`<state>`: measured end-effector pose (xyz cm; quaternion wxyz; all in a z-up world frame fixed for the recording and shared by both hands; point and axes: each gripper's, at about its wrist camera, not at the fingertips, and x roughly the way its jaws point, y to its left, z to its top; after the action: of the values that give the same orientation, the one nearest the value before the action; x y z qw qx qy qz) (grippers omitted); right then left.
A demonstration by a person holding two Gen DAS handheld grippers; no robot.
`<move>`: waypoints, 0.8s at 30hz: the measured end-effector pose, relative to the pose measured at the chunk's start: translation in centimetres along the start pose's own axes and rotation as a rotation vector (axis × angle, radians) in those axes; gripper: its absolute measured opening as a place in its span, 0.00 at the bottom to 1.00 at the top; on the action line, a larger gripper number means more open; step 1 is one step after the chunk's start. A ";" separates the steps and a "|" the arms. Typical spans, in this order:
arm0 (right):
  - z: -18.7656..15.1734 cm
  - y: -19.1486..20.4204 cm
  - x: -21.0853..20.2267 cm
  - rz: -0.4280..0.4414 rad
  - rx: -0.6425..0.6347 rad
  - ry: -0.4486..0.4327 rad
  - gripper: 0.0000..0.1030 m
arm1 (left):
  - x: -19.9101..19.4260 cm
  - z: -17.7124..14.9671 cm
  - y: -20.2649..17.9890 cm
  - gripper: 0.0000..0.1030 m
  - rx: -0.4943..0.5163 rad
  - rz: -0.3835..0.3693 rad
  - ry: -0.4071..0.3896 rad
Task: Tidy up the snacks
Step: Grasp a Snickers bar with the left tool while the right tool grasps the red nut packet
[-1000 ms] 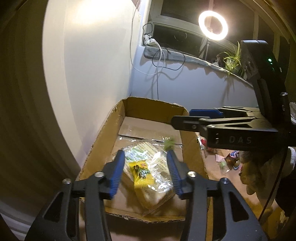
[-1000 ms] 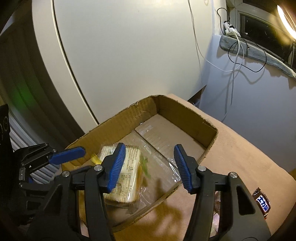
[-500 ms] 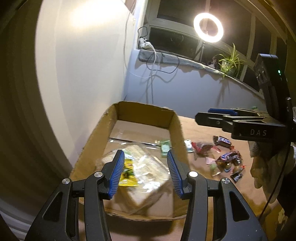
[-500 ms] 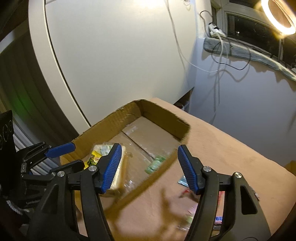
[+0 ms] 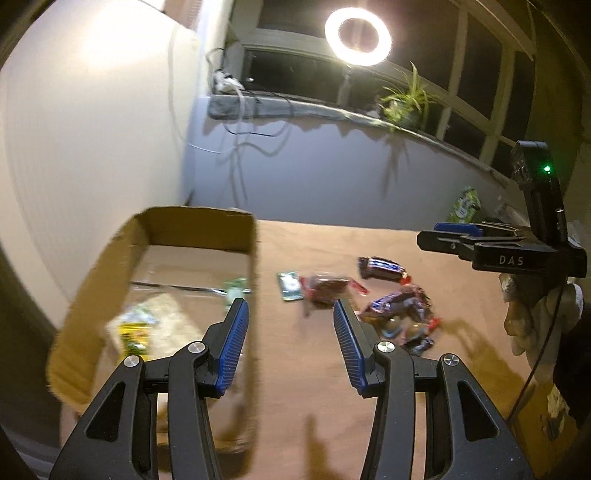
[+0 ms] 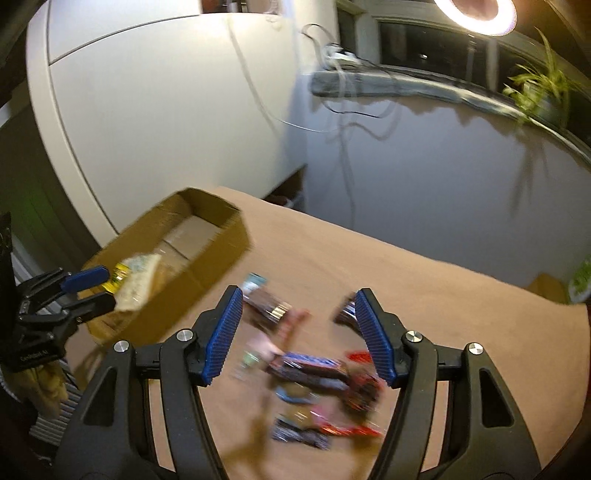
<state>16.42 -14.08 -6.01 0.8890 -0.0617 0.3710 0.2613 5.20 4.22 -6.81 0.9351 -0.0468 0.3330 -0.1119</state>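
An open cardboard box (image 5: 255, 258) (image 6: 221, 243) stands at the table's left. It holds a clear cracker packet (image 5: 151, 325) (image 6: 138, 275) and a small green sachet (image 5: 236, 288). A pile of candy bars (image 5: 399, 306) (image 6: 317, 369) lies on the brown table (image 5: 369, 406) to the right of the box, with a green sachet (image 5: 290, 286) beside it. My left gripper (image 5: 290, 345) is open and empty over the box's right wall. My right gripper (image 6: 297, 334) is open and empty above the pile; it also shows in the left wrist view (image 5: 461, 236).
A white cabinet (image 6: 166, 129) stands behind the box. A grey wall (image 5: 332, 177) runs along the table's far edge, with cables, a ring light (image 5: 357, 31) and a plant (image 5: 404, 103) above. A green packet (image 5: 465, 205) lies at the far right.
Both grippers have swung right, away from the box and toward the candy pile. The small green sachet that was falling now lies in the box. Both stay open.
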 end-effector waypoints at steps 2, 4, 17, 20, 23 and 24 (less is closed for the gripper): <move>-0.8 -1.3 0.0 -0.019 0.008 0.018 0.64 | 0.7 0.0 -0.9 0.45 0.007 -0.013 0.012; -1.4 -2.2 0.1 -0.027 0.020 0.030 0.64 | 1.5 -0.1 -1.6 0.45 0.011 -0.026 0.025; -6.1 -5.6 1.7 0.010 0.113 0.123 0.63 | 6.1 0.2 -6.5 0.45 0.069 -0.117 0.106; -6.8 -5.8 2.5 0.038 0.135 0.147 0.58 | 7.4 0.7 -7.7 0.45 0.103 -0.141 0.125; -7.3 -5.8 3.2 0.067 0.149 0.168 0.53 | 8.8 0.9 -8.6 0.45 0.130 -0.158 0.146; -7.4 -5.8 3.5 0.076 0.152 0.173 0.52 | 9.3 1.0 -8.8 0.44 0.133 -0.161 0.156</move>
<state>16.84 -19.82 -14.23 0.8452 -0.0023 0.4673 0.2594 11.29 -6.59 -10.34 0.8954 -0.0023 0.3915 -0.2119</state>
